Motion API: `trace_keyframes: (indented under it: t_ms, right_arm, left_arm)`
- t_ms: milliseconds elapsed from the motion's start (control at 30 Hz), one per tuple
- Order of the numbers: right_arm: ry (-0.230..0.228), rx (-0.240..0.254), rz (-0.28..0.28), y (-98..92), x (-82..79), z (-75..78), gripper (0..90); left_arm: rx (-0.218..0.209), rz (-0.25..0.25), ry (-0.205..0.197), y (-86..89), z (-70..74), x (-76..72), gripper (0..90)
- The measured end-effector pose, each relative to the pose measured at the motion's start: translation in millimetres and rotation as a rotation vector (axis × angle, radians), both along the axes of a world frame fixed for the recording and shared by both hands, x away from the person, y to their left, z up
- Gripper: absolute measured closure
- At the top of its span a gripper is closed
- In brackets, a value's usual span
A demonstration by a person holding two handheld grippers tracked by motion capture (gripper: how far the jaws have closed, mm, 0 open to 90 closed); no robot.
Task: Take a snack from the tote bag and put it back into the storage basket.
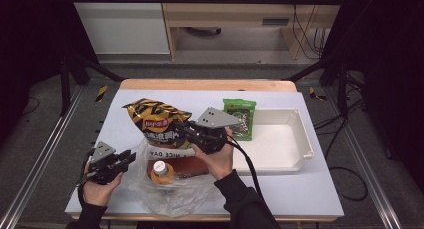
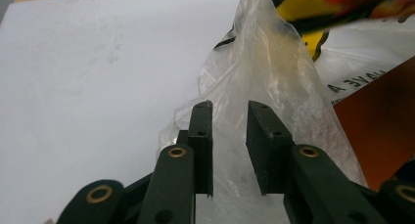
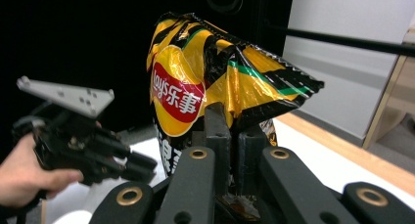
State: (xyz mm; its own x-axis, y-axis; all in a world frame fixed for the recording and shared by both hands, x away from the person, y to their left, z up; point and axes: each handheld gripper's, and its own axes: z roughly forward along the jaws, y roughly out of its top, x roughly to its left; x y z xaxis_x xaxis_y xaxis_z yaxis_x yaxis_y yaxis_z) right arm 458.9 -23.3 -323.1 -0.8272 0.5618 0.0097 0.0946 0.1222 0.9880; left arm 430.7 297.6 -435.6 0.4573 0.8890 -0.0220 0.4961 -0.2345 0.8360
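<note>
A yellow and black Lay's chip bag (image 1: 155,116) (image 3: 195,72) hangs above the table. My right gripper (image 1: 184,127) (image 3: 234,119) is shut on its lower edge. Below it lies a clear plastic bag (image 1: 170,191) (image 2: 264,72) with its mouth raised. Inside are a white-capped bottle (image 1: 160,168) and a flat orange-brown pack (image 1: 192,164) (image 2: 377,116). My left gripper (image 1: 129,158) (image 2: 230,106) is at the bag's left edge. Its jaws stand apart, with a fold of the film rising in the gap between them.
A green snack packet (image 1: 240,114) leans on the left rim of a white tray (image 1: 295,139) at the right. A white sheet (image 1: 300,189) covers the table, with the wooden edge (image 1: 210,84) at the back. Dark frame rails run along both sides.
</note>
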Motion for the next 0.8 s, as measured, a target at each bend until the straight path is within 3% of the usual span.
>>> trace_keyframes:
  t_ms: [400,800]
  right_arm:
    - [-0.034,0.059,-0.015,-18.3,-5.5,31.2,87.1]
    - [-0.046,0.069,-0.108,-61.7,-6.0,42.8,87.3]
  left_arm:
    - [-0.003,-0.001,-0.007,3.0,-0.2,-0.6,68.5]
    - [-0.018,0.006,-0.035,5.8,2.8,-3.3,66.1]
